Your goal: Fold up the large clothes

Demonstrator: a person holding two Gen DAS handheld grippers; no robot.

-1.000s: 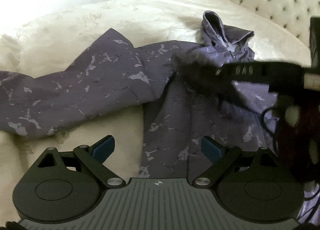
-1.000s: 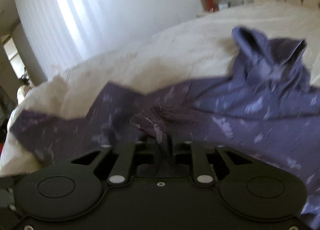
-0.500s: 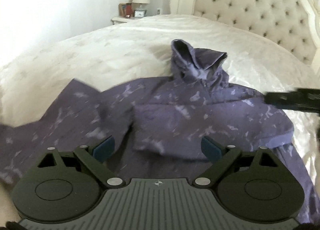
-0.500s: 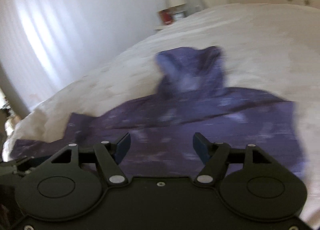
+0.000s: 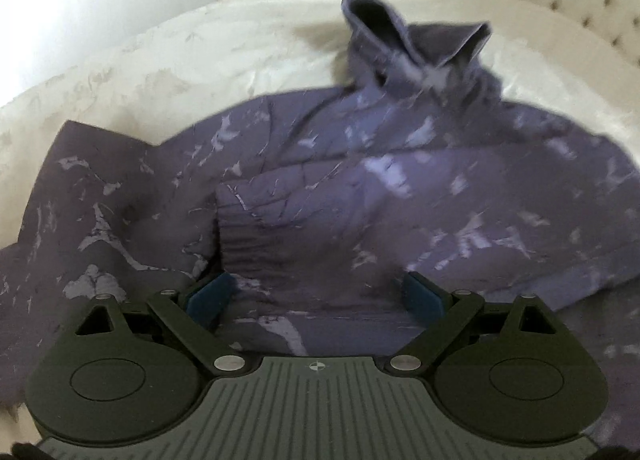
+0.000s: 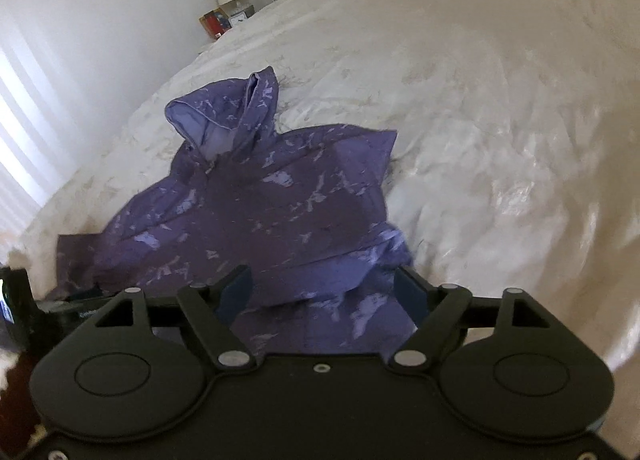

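The soft, floppy hoodie [image 5: 400,187] lies on the bed [image 6: 500,99], both grippers [image 5: 316,296] [image 6: 324,292] hang open and empty, the right just opened, and its cuff [image 5: 256,248] looks easiest to pinch

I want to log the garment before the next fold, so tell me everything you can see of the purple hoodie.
The purple hoodie is soft fabric, dark violet with pale marbled streaks and a lighter hood lining. It lies spread on the cream bedspread, hood propped open toward the headboard. One sleeve is folded across the body, its ribbed cuff on top; the other side still trails outward. Neither claw grips it.
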